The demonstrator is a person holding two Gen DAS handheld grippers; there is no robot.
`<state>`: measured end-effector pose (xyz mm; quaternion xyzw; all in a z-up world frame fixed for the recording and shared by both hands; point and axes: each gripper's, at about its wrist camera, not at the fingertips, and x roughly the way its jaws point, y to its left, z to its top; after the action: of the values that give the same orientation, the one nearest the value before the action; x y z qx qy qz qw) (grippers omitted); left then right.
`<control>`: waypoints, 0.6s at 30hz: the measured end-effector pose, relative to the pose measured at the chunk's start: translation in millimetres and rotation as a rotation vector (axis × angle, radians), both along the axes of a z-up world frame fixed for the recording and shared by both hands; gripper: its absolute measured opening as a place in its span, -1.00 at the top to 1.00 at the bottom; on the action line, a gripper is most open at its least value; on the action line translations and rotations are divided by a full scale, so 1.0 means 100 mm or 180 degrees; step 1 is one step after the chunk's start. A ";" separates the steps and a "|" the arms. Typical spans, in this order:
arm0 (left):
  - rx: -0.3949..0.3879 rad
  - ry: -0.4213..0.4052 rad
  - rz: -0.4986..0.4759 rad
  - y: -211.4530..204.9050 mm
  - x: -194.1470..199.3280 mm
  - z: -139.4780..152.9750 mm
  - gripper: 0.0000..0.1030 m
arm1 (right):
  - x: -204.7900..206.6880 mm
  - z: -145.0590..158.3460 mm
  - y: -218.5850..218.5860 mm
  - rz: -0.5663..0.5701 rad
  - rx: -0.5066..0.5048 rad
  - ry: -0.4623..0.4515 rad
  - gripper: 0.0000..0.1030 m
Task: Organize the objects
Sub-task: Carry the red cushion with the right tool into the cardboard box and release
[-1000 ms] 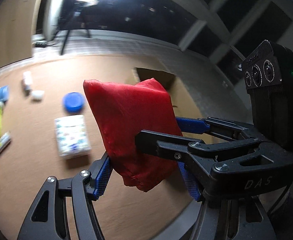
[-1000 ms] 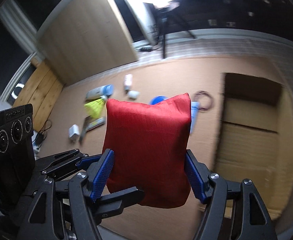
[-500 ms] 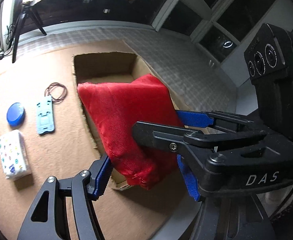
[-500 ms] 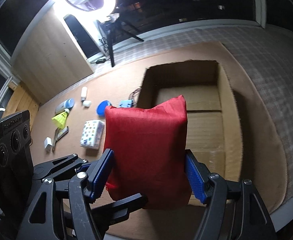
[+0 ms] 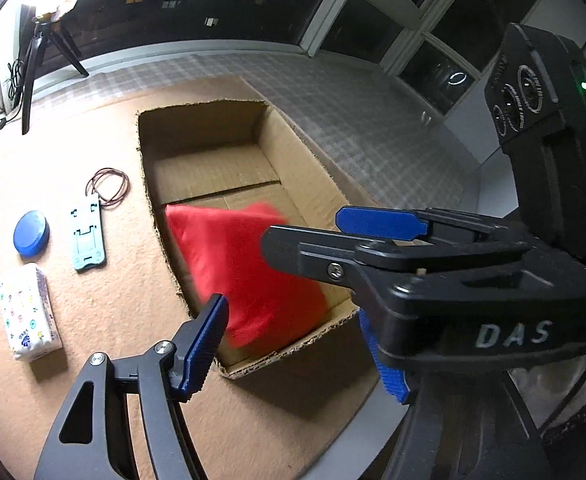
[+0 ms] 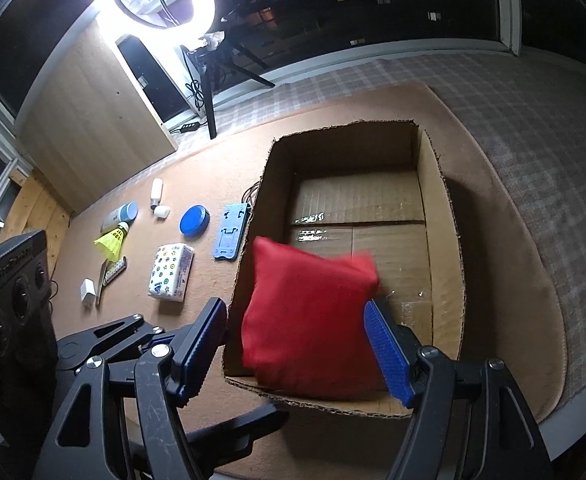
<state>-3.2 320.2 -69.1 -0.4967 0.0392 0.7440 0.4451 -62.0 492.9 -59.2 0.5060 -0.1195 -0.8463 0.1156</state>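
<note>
Showing only from right wrist: yellow shuttlecock (image 6: 111, 242) beside tissue pack (image 6: 171, 266).

I see red bag (image 6: 309, 316): matt woven cloth | box (image 6: 445, 216): raw corrugated cardbd, rough torn rims, glossy tape on floor | carpet (image 5: 105, 320): fuzzy matt tan | my gripper pads (image 6: 387, 354): ribbed blue plastic, arms matt blk w/ metal screws

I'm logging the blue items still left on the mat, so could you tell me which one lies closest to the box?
The flat light-blue phone stand, lying right beside the box wall; the round blue lid sits farther out.
</note>
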 end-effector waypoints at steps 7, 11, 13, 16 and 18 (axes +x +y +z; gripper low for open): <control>0.0029 0.0023 0.0083 -0.24 -0.01 0.08 -0.39 | 0.01 0.04 -0.07 -0.0031 -0.0031 0.0025 -0.32; 0.0029 0.0032 0.0177 -0.44 -0.03 0.12 -0.39 | 0.02 0.08 -0.17 0.0009 -0.0067 0.0058 -0.32; 0.0013 0.0042 0.0249 -0.57 -0.05 0.12 -0.39 | 0.02 0.10 -0.25 0.0043 -0.0099 0.0077 -0.32; -0.0024 0.0050 0.0391 -0.80 -0.11 0.11 -0.39 | 0.00 0.12 -0.39 0.0109 -0.0142 0.0093 -0.32; -0.0057 0.0056 0.0507 -0.98 -0.17 0.09 -0.39 | -0.01 0.12 -0.49 0.0162 -0.0179 0.0092 -0.32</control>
<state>-20.1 221.9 -60.0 -0.4956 0.0101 0.7811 0.3797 -63.4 443.9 -46.7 0.4932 -0.1286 -0.8467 0.1529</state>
